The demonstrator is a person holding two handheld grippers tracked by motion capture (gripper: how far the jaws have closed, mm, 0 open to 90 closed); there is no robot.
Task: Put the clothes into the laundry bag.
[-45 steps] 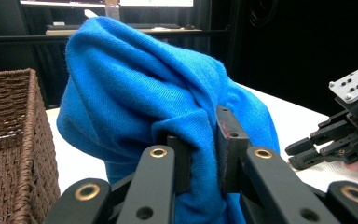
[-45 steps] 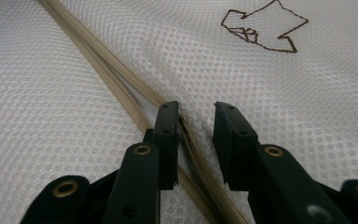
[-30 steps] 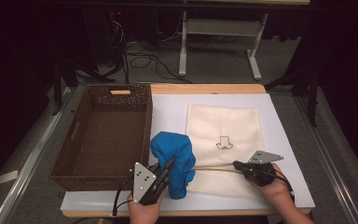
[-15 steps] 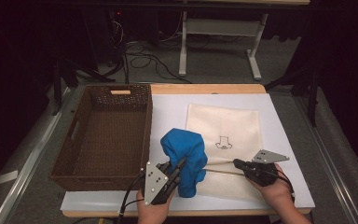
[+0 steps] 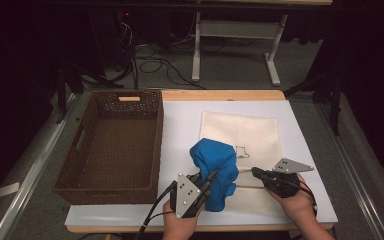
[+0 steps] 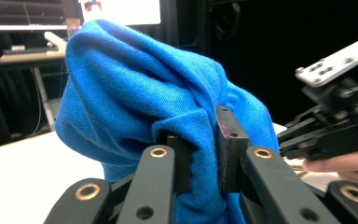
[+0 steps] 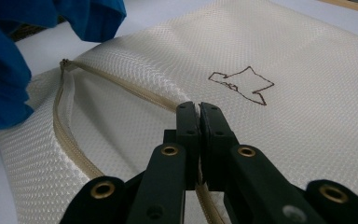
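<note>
Blue cloth (image 5: 215,172) hung bunched in our left gripper (image 5: 203,184), pinched tight, just left of the mesh laundry bag's (image 5: 245,135) zippered opening (image 7: 116,91). Our right gripper (image 5: 254,172) was clamped on that opening's upper edge, lifting it. Wicker basket (image 5: 115,145) sat off left, out of the way.

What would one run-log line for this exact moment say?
left tongs: shut on blue cloth | right tongs: shut on cream mesh bag edge by zipper | bag mouth: open | basket: beside, untouched
</note>
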